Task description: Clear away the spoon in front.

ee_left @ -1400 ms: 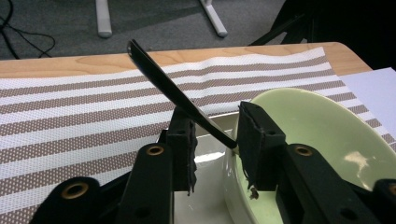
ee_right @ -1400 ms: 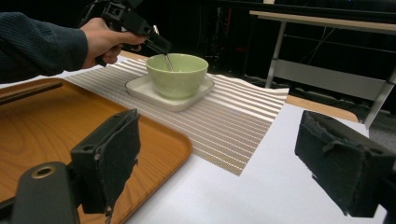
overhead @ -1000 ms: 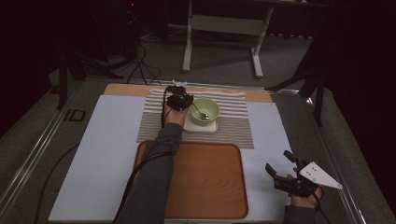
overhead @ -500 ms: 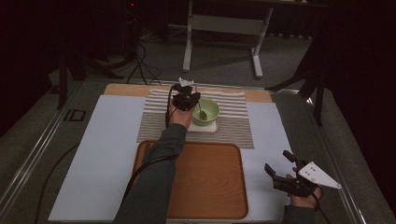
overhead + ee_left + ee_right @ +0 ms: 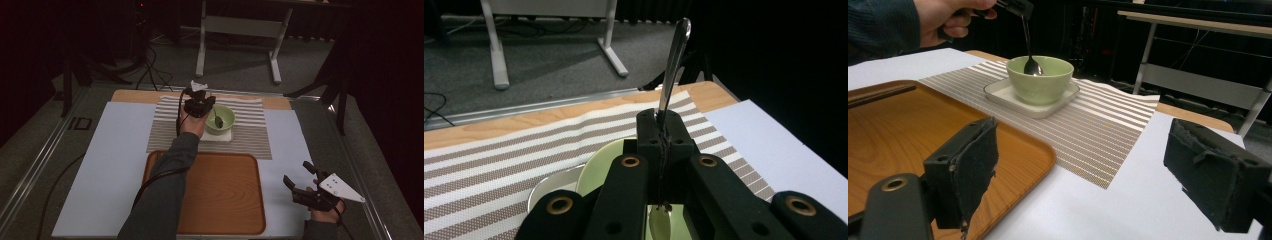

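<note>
Steel spoon we find clamped in left gripper fingers, bowl end inside green bowl; right gripper fingers open, empty.

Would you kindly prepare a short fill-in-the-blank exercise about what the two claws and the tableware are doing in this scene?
1. The left claw is shut on the handle of a ____.
2. The green bowl stands on a white ____.
3. The right claw hangs beside the wooden tray with its jaws ____.
4. The saucer rests on a ____ placemat.

Missing words: spoon; saucer; open; striped
</note>
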A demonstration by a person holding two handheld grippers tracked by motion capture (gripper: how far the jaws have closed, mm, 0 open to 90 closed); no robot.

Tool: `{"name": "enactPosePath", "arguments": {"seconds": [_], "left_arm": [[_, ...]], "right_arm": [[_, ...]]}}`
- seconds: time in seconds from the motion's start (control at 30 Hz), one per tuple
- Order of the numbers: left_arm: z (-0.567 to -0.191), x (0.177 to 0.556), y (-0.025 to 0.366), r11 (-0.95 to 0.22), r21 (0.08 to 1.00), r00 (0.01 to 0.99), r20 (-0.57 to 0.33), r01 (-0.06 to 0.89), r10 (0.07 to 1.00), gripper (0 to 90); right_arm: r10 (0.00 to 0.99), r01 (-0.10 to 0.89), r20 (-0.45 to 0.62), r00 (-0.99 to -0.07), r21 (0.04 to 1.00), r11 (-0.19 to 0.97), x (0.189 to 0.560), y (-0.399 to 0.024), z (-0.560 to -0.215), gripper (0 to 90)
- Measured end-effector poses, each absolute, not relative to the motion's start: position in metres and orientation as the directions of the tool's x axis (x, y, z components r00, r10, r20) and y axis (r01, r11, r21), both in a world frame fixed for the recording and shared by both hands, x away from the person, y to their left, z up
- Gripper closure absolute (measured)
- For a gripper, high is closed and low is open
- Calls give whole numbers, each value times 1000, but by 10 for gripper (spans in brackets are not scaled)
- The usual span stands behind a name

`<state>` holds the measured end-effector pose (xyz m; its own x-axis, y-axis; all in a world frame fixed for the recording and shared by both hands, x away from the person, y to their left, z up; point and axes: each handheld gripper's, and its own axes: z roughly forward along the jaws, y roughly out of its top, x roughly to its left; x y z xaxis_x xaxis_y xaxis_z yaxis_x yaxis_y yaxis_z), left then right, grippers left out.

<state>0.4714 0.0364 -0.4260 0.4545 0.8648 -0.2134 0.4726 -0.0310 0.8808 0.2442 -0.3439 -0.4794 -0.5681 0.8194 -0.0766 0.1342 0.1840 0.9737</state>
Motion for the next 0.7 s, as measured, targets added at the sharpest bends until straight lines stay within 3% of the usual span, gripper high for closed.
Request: {"name": "enactPosePath", "arguments": {"seconds": [0.7], "left_arm": [[-394, 430, 61, -18, 910, 476, -200, 415, 856, 900]], "right_arm": [[820, 134, -86, -566, 972, 195, 244, -343, -480, 136]]}}
